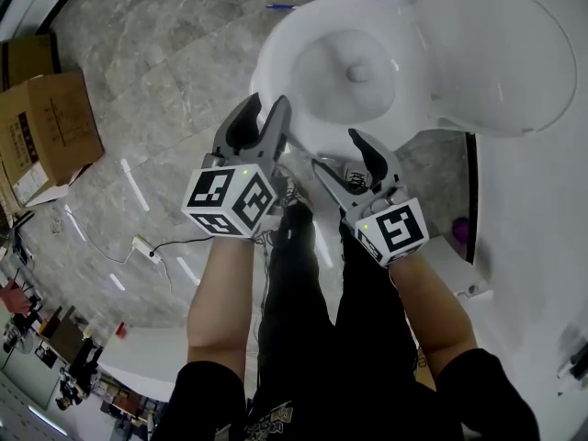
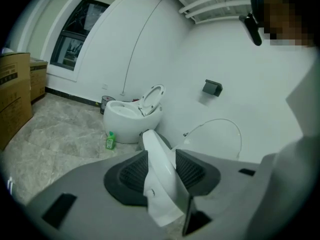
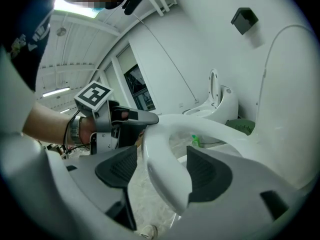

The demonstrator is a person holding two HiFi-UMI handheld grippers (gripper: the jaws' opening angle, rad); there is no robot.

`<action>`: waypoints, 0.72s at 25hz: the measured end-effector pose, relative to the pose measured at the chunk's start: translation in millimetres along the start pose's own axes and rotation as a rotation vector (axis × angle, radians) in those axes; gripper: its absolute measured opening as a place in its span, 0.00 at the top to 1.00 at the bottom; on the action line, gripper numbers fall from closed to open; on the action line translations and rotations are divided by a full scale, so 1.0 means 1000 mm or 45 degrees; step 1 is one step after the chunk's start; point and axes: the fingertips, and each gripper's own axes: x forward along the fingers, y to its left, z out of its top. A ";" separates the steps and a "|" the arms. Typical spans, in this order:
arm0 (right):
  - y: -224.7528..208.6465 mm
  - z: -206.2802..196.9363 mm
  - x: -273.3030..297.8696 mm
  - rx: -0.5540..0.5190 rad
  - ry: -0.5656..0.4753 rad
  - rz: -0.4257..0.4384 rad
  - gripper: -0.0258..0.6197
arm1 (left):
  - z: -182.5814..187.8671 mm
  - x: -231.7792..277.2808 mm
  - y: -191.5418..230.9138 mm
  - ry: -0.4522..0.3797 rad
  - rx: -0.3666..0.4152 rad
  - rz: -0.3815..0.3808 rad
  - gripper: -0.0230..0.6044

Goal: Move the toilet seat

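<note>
The white toilet seat (image 1: pixel 276 58) rings the bowl (image 1: pixel 354 72) in the head view. Its front rim is held from both sides. My left gripper (image 1: pixel 266 108) is shut on the rim's left front. In the left gripper view the seat (image 2: pixel 159 184) fills the gap between the two ribbed pads of my left gripper (image 2: pixel 161 171). My right gripper (image 1: pixel 338 152) clamps the rim a little to the right. In the right gripper view the seat (image 3: pixel 165 179) curves up through my right gripper (image 3: pixel 162 166), and my left gripper (image 3: pixel 145 118) bites the ring farther along. Floor shows through the ring.
The toilet's lid (image 1: pixel 496 53) stands raised at the right. A second toilet (image 2: pixel 132 116) and a green bottle (image 2: pixel 110 140) stand by the far wall. Cardboard boxes (image 1: pixel 46 127) sit at the left, a cable (image 1: pixel 147 246) lies on the marble floor, and the person's legs are just below the grippers.
</note>
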 end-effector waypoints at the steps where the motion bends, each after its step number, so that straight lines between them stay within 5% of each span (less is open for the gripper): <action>1: 0.001 0.005 -0.002 -0.019 -0.002 -0.005 0.47 | 0.004 -0.001 -0.006 -0.005 0.009 -0.014 0.70; 13: -0.007 0.043 -0.023 -0.094 0.037 -0.109 0.49 | 0.043 0.003 -0.081 -0.014 0.105 -0.200 0.69; 18: -0.023 0.066 -0.040 -0.109 0.010 -0.211 0.58 | 0.058 0.007 -0.111 -0.001 0.157 -0.276 0.68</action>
